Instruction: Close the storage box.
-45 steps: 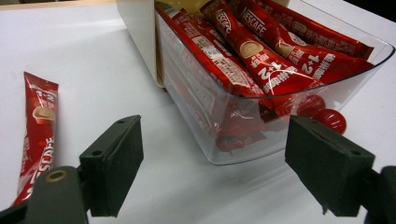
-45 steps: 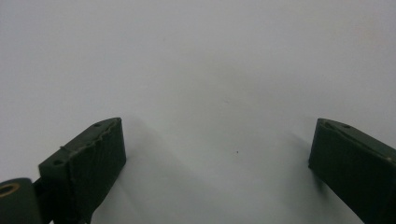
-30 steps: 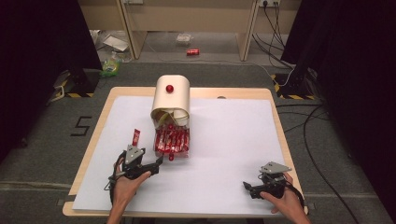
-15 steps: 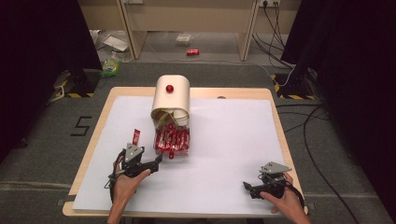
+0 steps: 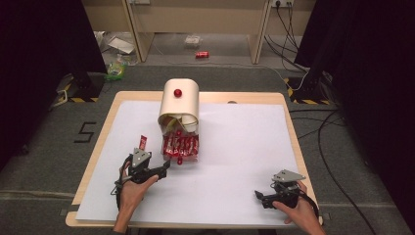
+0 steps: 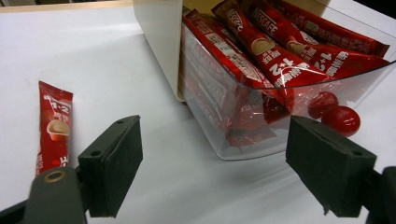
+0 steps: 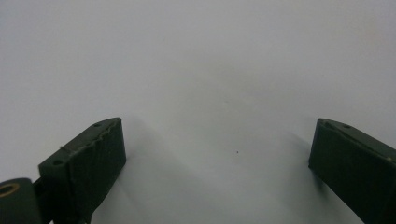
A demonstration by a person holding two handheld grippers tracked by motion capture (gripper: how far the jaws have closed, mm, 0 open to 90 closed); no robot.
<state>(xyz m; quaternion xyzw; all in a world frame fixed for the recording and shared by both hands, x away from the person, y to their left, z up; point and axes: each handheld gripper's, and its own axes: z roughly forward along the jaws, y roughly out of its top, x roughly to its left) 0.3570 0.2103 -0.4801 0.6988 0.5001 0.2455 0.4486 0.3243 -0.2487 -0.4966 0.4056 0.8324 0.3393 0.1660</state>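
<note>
The red sachets [image 6: 275, 51] read "NESCAFE" and "1+2"; a "5" [image 5: 85, 132] marks the floor.

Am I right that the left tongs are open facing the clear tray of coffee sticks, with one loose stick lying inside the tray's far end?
Not quite. The left tongs are open and face the clear tray of coffee sticks, but the loose stick lies outside the tray, flat on the white sheet beside it, as the left gripper view shows.
</note>
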